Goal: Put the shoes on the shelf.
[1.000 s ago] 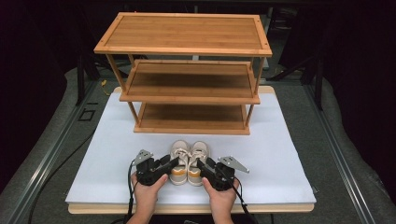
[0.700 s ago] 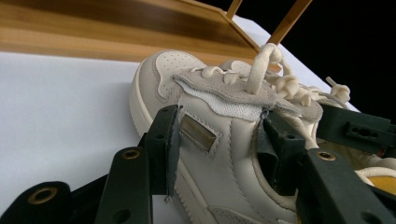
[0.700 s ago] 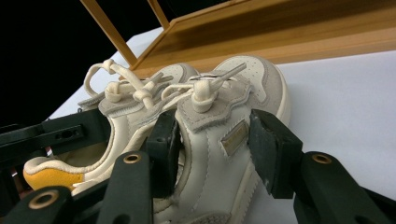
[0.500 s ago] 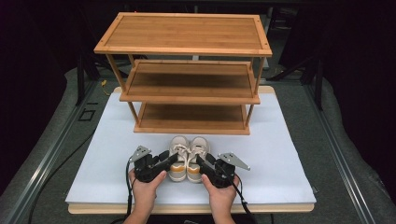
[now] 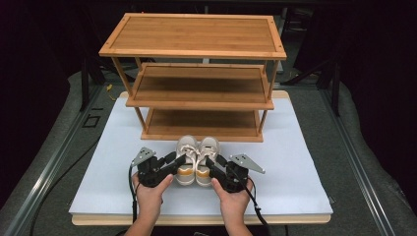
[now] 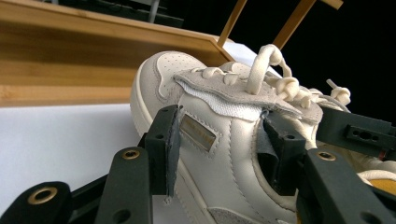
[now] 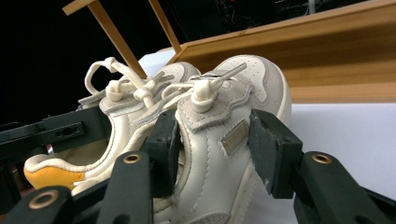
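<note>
A pair of cream sneakers with yellow heels is held side by side in front of the wooden rack. My left gripper is shut on the left shoe, with one pad on its outer side and the other inside the collar. The left gripper view shows that grip on the shoe. My right gripper is shut on the right shoe in the same way. In the right gripper view its pads clamp the right shoe, with the left shoe beside it.
A three-tier bamboo shoe rack stands at the back of the white board; its bottom shelf lies just beyond the shoes' toes. Grey padded table edges and dark surroundings lie around the board.
Both hands have risen a little with the shoes still clamped, so the pair sits slightly higher and closer to the rack in the high view.
</note>
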`<state>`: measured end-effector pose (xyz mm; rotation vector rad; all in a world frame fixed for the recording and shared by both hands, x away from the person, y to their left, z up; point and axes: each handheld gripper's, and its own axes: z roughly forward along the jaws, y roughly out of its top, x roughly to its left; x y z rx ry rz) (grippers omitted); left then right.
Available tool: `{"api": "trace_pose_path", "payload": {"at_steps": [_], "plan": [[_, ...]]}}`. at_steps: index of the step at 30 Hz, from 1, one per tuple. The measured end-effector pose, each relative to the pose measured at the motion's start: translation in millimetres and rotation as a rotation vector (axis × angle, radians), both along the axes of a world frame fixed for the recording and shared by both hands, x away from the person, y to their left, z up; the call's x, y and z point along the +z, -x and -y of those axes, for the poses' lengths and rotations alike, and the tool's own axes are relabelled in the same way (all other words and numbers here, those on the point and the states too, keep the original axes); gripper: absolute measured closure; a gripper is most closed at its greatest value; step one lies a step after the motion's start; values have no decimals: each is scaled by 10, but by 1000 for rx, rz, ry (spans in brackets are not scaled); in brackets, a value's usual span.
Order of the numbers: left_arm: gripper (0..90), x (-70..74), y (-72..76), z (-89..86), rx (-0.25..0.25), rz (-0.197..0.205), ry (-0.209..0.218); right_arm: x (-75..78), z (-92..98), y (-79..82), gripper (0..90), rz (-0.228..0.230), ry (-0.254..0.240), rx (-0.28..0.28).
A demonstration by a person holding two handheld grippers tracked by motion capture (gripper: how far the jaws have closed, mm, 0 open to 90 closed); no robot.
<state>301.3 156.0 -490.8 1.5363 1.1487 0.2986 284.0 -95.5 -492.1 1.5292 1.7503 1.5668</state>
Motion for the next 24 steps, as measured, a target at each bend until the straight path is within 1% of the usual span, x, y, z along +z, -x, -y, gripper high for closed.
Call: {"api": "trace_pose_path", "payload": {"at_steps": [1, 4, 7, 9, 13, 14, 15, 16, 17, 18, 23, 24], "plan": [[534, 20, -3, -2, -1, 2, -1, 24, -3, 0, 540, -6, 8, -5], [533, 82, -7, -4, 3, 8, 0, 74, -5, -11, 540, 7, -2, 4], [533, 145, -15, -5, 5, 10, -2, 137, -8, -13, 540, 3, 6, 8], [533, 186, -22, -8, 5, 9, -2, 174, -8, -21, 540, 1, 1, 10], [533, 271, -31, -14, 6, 20, 1, 255, -13, -33, 540, 10, -2, 8], [533, 291, -33, -16, 6, 23, 4, 273, -22, -37, 540, 19, 0, -5], [533, 313, -35, -18, 5, 27, 2, 299, -11, -35, 540, 14, -2, 17], [533, 334, -36, -21, 6, 28, 3, 321, -22, -37, 540, 18, 4, -2], [533, 354, -37, -21, 7, 31, 5, 339, -23, -42, 540, 27, -1, 4], [533, 374, -39, -20, 9, 36, 5, 360, -27, -44, 540, 32, 1, -4], [533, 473, -57, -30, 8, 42, 8, 459, -30, -60, 540, 42, 0, 8], [533, 492, -62, -32, 10, 46, 9, 482, -32, -63, 540, 37, 12, 3]]}}
